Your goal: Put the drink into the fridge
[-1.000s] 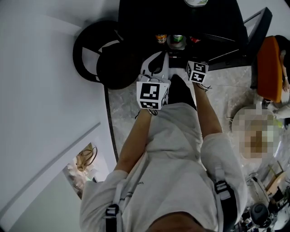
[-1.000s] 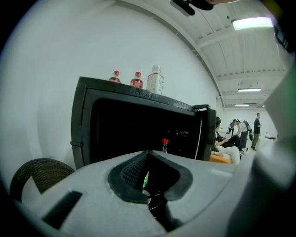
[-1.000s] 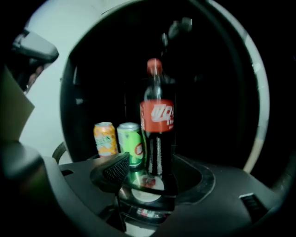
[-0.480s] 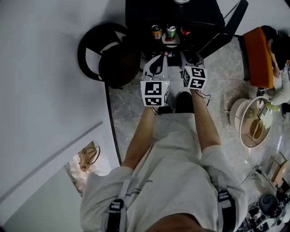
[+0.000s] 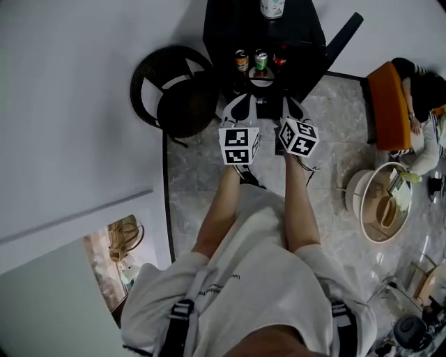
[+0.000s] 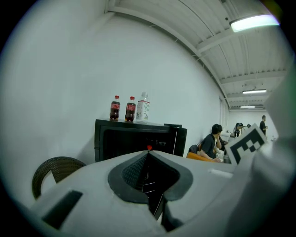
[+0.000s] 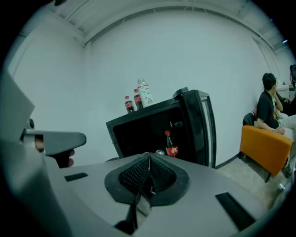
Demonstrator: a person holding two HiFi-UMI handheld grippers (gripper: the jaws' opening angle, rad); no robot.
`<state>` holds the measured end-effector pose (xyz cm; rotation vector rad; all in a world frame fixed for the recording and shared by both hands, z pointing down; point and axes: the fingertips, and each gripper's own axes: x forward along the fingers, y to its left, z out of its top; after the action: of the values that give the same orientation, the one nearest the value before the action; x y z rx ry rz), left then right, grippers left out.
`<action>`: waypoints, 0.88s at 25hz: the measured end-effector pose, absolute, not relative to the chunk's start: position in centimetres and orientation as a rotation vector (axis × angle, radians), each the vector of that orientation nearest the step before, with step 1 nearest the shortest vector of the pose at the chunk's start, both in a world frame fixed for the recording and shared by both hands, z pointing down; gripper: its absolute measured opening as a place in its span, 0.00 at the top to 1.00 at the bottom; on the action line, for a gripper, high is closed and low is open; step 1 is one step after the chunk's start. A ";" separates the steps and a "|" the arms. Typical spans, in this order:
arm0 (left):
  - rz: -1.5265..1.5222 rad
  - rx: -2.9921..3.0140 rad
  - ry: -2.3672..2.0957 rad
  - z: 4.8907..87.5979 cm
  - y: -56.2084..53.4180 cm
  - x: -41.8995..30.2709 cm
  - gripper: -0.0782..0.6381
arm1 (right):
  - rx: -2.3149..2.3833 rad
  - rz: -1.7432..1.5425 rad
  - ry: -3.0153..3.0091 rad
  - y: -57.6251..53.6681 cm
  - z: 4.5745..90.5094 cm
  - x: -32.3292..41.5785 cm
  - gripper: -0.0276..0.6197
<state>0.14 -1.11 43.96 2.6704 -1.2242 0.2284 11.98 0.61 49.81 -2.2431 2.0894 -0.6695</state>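
Observation:
The black fridge point(image 5: 230, 21) stands open, its door point(image 5: 343, 36) swung out to the right. On its shelf stand an orange can point(image 5: 241, 61), a green can point(image 5: 260, 60) and a red-capped cola bottle point(image 5: 279, 61); that cola bottle point(image 7: 170, 144) also shows in the right gripper view. My left gripper point(image 5: 240, 110) and right gripper point(image 5: 290, 110) hang side by side in front of the opening, clear of the drinks. The right gripper's point(image 7: 148, 157) jaws have just been closing and now meet with nothing between them. The left gripper's point(image 6: 149, 152) tips also touch, empty.
Two cola bottles point(image 6: 115, 108) and a white bottle point(image 6: 143, 106) stand on top of the fridge. A black wicker chair point(image 5: 171, 90) is to its left by the white wall. At the right are a person on an orange seat point(image 5: 387, 97) and a round table point(image 5: 383, 202).
Both grippers have drawn back from the fridge shelf and risen. The right gripper's jaws went from open to shut, empty. The drinks stay on the shelf.

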 end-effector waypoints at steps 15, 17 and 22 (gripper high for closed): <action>0.410 2.692 -1.128 47.6 8.4 -1.9 0.88 | -2.306 -0.683 2.235 12.5 51.1 12.3 0.95; 0.426 2.697 -1.120 47.6 8.7 -2.2 0.88 | -2.309 -0.700 2.220 13.3 51.4 12.1 0.95; 0.429 2.734 -1.108 46.7 9.1 -2.1 0.88 | -2.321 -0.646 2.218 13.9 50.6 11.8 0.95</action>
<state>-2.07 9.09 46.68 2.7336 -1.1084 0.4291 11.82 13.85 50.56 -2.3208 2.2177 -0.6460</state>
